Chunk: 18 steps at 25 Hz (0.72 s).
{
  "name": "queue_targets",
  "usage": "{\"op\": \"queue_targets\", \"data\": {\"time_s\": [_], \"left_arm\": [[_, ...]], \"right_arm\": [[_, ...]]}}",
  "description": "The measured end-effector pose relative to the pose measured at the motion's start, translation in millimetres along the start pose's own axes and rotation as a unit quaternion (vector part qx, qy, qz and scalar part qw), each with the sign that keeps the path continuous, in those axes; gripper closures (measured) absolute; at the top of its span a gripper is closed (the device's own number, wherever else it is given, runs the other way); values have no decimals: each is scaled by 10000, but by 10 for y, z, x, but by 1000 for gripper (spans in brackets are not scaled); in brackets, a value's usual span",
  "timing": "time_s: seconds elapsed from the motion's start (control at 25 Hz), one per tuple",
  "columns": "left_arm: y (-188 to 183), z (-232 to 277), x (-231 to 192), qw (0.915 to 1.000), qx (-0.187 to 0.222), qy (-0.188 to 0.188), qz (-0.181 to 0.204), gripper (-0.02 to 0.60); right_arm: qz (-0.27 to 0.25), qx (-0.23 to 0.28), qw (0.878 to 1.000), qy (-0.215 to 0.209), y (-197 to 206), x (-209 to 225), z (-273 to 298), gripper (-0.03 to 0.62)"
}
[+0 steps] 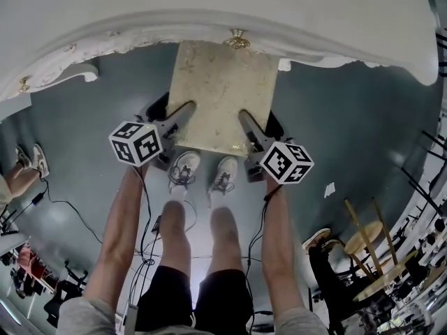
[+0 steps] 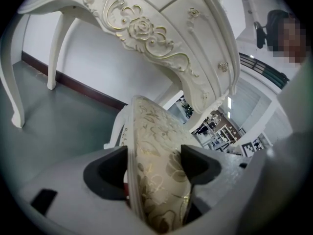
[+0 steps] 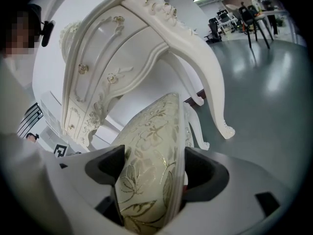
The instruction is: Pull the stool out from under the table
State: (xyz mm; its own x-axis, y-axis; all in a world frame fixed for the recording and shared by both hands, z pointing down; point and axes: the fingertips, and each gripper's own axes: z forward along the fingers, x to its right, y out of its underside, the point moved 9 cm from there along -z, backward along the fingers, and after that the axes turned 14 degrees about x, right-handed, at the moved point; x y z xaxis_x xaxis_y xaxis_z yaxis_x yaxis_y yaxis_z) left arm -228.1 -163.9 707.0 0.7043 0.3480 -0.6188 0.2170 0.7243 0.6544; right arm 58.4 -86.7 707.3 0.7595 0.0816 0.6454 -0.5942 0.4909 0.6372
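The stool (image 1: 222, 93) has a cream cushion with a gold leaf pattern and stands out in front of the white carved table (image 1: 209, 12), its far edge at the table's front. My left gripper (image 1: 183, 110) is shut on the cushion's near-left edge. My right gripper (image 1: 246, 121) is shut on its near-right edge. In the left gripper view the cushion (image 2: 156, 165) fills the gap between the jaws. The right gripper view shows the same cushion (image 3: 149, 165) pinched, with white stool legs (image 3: 195, 126) behind it.
The person's shoes (image 1: 206, 172) stand just behind the stool on the grey-green floor. A table leg (image 3: 215, 97) curves down on the right, another table leg (image 2: 10, 77) on the left. Cables (image 1: 63, 204) trail on the floor at left; wooden stools (image 1: 367, 239) stand at lower right.
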Motion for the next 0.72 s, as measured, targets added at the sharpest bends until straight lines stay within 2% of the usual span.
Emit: {"op": "queue_targets", "data": {"time_s": [0.36, 0.72], "left_arm": [[114, -286, 334, 9992, -215, 246, 210, 241], [336, -510, 720, 9951, -486, 686, 514, 241]], "right_arm": [[166, 334, 9991, 188, 152, -93, -615, 209], [368, 818, 9946, 521, 383, -127, -1358, 209]]}}
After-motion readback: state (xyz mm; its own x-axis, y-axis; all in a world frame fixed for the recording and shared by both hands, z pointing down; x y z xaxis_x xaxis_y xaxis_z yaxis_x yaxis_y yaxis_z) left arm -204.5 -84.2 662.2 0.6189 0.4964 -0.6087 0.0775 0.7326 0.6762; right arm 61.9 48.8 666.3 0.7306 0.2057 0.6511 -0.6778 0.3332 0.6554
